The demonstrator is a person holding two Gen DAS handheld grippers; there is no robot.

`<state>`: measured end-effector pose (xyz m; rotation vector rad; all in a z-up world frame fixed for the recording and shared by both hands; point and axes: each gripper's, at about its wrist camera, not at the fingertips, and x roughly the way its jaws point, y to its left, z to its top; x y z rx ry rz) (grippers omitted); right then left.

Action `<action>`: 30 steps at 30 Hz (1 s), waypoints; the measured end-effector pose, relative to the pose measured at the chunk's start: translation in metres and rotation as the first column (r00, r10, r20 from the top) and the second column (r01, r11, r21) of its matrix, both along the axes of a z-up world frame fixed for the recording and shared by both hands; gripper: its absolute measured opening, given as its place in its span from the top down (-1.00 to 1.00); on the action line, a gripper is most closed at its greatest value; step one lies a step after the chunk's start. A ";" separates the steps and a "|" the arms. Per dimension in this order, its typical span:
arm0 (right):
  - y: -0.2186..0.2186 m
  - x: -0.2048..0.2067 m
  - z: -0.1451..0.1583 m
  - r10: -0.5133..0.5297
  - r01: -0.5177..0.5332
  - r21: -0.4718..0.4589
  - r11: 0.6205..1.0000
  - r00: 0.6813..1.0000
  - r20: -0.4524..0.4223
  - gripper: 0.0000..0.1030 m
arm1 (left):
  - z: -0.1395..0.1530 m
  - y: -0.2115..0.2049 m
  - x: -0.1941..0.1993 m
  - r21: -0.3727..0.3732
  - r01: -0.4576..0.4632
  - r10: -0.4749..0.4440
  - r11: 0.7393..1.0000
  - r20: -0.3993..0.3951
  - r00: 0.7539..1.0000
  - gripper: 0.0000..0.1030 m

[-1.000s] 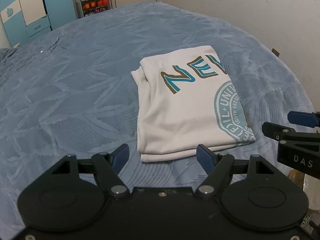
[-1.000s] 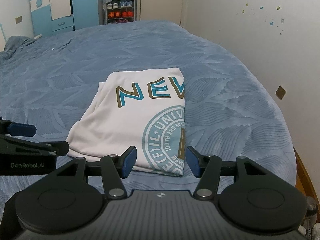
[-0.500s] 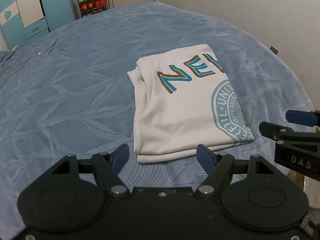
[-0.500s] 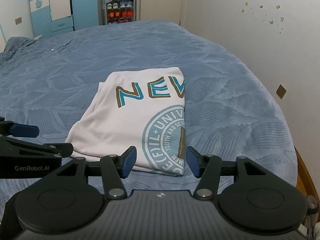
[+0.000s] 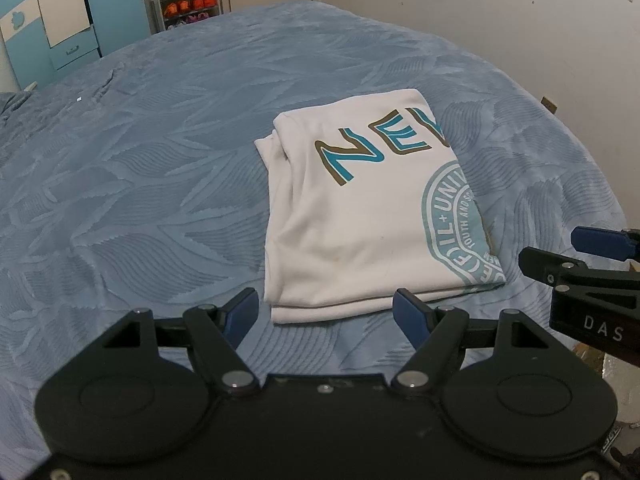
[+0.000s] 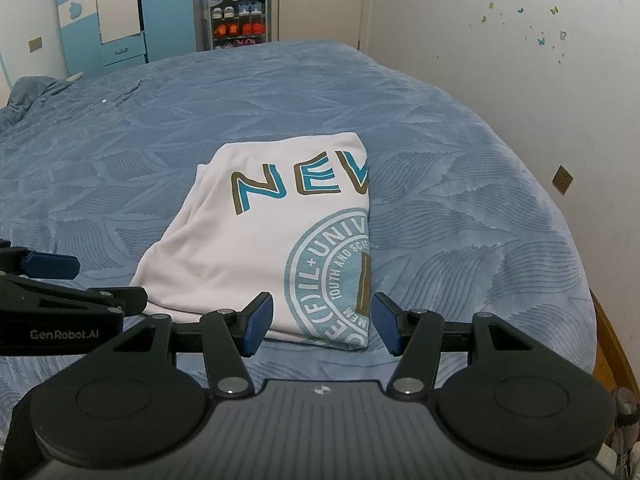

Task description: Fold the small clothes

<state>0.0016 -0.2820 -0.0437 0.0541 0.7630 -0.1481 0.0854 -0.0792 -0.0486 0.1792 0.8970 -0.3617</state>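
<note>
Left wrist view: the left tool point(image 5: 325, 314) hangs low over the blue bed point(image 5: 140, 184), its blue-padded fingers point(image 5: 240, 314) spread wide with nothing between them. Just ahead of the fingertips lies the white T-shirt point(image 5: 360, 232), folded into a neat rectangle, flat on the bedspread; its near hem sits between and just beyond the two pads, not touched by them. The teal and brown lettering and a round teal emblem face up, cut off by the fold on the shirt's right side. To the right of this tool, the right tool point(image 5: 592, 264) enters from the edge, near the shirt's right corner but apart from it.

In the right wrist view, the right tool point(image 6: 322, 320) is likewise spread and holds nothing; the folded shirt's near right corner lies just ahead between its pads. The left tool point(image 6: 60, 280) shows at the left edge, beside the shirt's left corner. Behind the bed stand a blue-and-white wardrobe point(image 6: 120, 12) and a shoe rack point(image 6: 238, 16).
</note>
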 end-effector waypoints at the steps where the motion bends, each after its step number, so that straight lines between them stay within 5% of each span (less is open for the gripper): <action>1: -0.001 0.000 0.000 0.001 -0.001 0.002 1.000 1.000 -0.001 -0.29 | 0.000 0.000 0.000 0.006 -0.001 0.001 1.000 0.003 1.000 -0.47; 30: 0.006 -0.003 0.000 0.018 -0.018 0.004 1.000 1.000 -0.009 -0.30 | 0.000 -0.003 -0.002 0.003 -0.009 0.009 1.000 0.001 1.000 -0.47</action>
